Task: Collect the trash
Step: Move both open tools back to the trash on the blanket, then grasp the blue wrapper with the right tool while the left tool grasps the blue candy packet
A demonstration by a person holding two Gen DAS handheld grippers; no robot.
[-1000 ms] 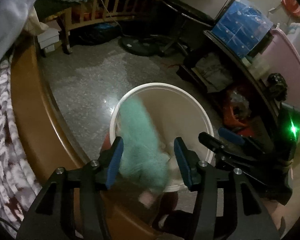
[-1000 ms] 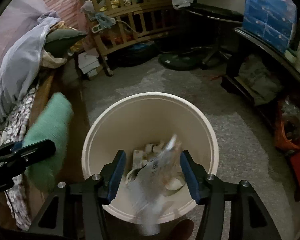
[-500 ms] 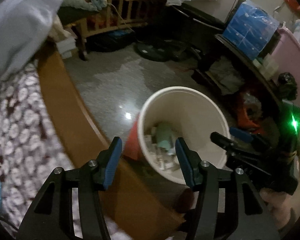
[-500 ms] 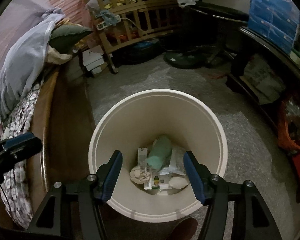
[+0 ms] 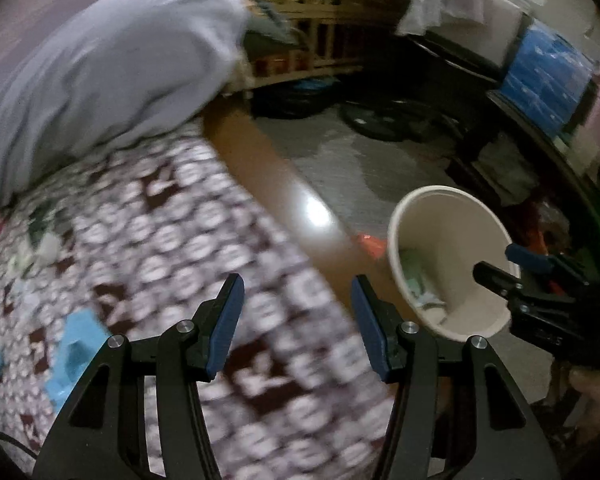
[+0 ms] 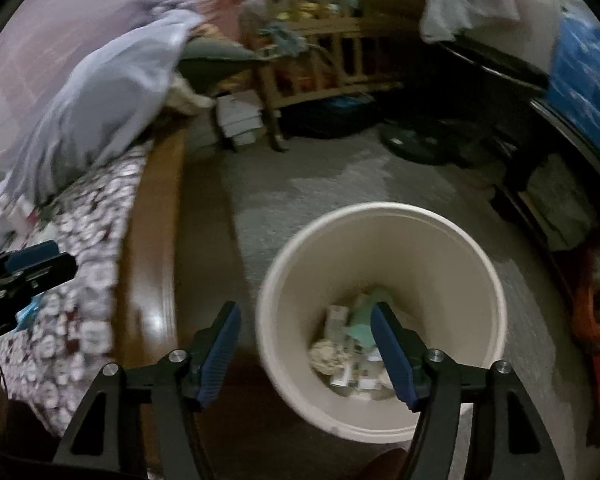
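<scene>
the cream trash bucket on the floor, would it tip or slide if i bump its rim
The bucket looks like thin plastic holding only a shallow layer of trash, so probably light. It stands on smooth polished floor, so a low bump likely slides it; a push at the tall rim could tip it.

left tool [image 5: 296, 322] open and empty above patterned blanket [image 5: 172, 240], cream bin [image 5: 452, 216] to its right.

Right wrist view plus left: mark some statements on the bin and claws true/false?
1. The round cream plastic bin stands on the grey speckled floor. True.
2. The bin is empty. False: a green wrapper and paper scraps lie inside.
3. The left claw grips a green packet. False: it is open, with nothing between the pads.
4. The right claw is open and holds nothing. True; its jaws have just been opening.
5. The left claw is over the patterned bedspread. True.
</scene>
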